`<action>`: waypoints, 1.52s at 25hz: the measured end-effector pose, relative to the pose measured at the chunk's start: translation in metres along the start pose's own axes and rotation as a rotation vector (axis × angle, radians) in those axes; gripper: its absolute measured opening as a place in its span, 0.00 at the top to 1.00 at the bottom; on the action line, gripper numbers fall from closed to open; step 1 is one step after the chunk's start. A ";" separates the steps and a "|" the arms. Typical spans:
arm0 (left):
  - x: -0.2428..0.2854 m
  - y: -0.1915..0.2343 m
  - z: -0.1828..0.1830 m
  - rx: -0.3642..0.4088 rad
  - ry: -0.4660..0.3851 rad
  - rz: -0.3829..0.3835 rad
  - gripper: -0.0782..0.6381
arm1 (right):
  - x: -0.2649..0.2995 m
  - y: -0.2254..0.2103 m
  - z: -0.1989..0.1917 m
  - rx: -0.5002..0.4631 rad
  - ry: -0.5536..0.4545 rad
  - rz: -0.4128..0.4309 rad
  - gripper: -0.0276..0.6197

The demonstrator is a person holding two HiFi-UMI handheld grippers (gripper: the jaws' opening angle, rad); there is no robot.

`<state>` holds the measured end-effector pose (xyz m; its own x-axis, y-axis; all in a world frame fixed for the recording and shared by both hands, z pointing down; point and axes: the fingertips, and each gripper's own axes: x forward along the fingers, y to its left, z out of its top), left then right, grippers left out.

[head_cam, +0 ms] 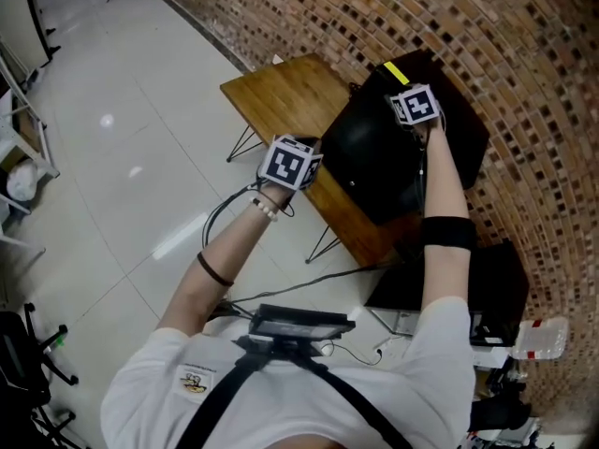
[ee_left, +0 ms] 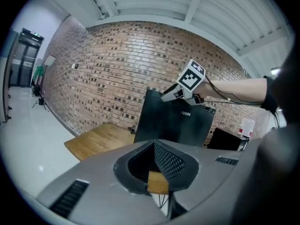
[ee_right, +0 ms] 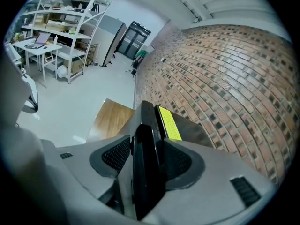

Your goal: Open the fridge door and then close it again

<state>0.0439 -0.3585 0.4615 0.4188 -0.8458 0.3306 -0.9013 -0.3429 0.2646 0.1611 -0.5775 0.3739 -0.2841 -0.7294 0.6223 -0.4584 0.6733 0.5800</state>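
Note:
A small black fridge (head_cam: 374,148) stands on a wooden table (head_cam: 281,92) against the brick wall. My right gripper (head_cam: 414,124) reaches down onto the fridge's top front. In the right gripper view its jaws (ee_right: 147,165) are shut on the top edge of the black door (ee_right: 146,118), which fills the gap between the pads. A yellow label (ee_right: 168,123) lies on the fridge top beside it. My left gripper (head_cam: 312,169) hangs in the air left of the fridge. It is shut (ee_left: 159,175) with nothing in it and faces the fridge front (ee_left: 173,123). Whether the door is ajar I cannot tell.
The brick wall (head_cam: 524,54) runs behind the table. A black case (head_cam: 487,279) and a plastic bottle (head_cam: 538,338) sit low at the right. Cables trail on the pale floor (head_cam: 122,157). White shelving (ee_right: 56,32) stands far off in the room.

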 end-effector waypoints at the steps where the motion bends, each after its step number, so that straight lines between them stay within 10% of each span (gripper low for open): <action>1: 0.008 -0.001 0.005 -0.001 0.006 -0.002 0.89 | -0.001 0.000 0.000 -0.002 0.008 0.000 0.57; 10: 0.032 -0.023 0.006 -0.082 0.046 -0.076 0.89 | -0.016 0.025 0.004 -0.015 -0.062 0.043 0.57; 16: -0.009 -0.015 -0.019 -0.054 0.059 -0.050 0.89 | -0.084 0.096 0.011 -0.205 -0.212 0.098 0.54; 21: -0.048 -0.008 -0.037 -0.038 0.076 -0.025 0.89 | -0.127 0.145 -0.006 -0.426 -0.146 0.136 0.40; 38: -0.086 -0.127 -0.085 0.116 0.150 -0.137 0.89 | -0.345 0.243 -0.105 0.093 -0.431 0.706 0.21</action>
<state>0.1320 -0.2075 0.4764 0.5424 -0.7205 0.4321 -0.8377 -0.5028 0.2131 0.2356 -0.1500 0.3554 -0.8197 -0.1346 0.5567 -0.1140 0.9909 0.0718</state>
